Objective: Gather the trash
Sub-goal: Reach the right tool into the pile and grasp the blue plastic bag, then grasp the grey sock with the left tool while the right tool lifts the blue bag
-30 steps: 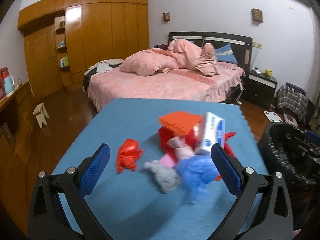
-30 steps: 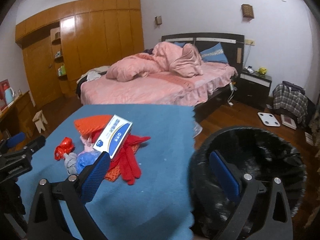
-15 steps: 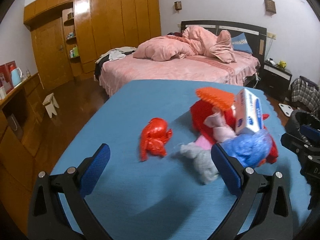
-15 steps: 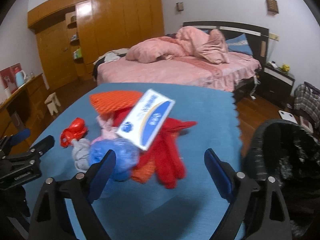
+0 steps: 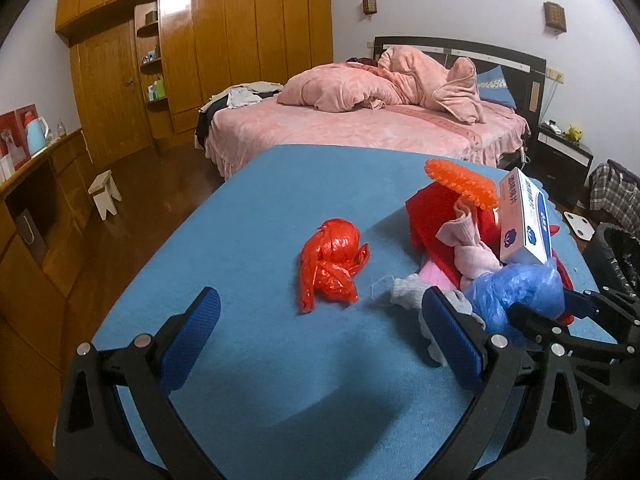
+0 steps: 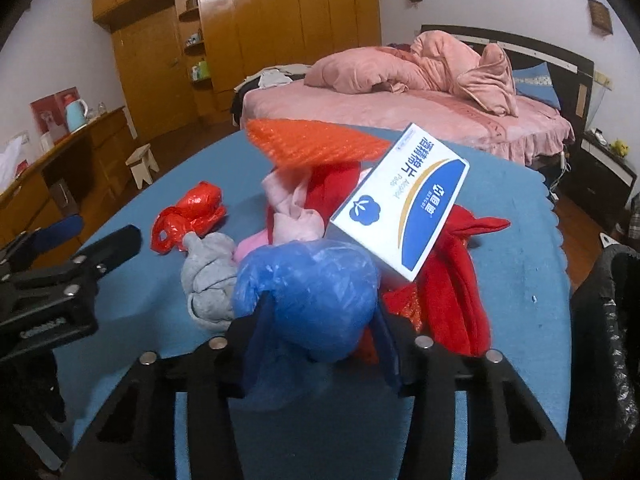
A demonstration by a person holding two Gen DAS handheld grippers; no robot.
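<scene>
blue plastic bag (image 6: 308,300): crumpled; translucent; between right gripper (image 6: 320,320) pads

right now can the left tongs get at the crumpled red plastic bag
Probably yes. The left tongs stand open with the red plastic bag lying alone on the blue cloth just ahead of them, nothing between; the pile and the right tongs sit off to its side.
</scene>
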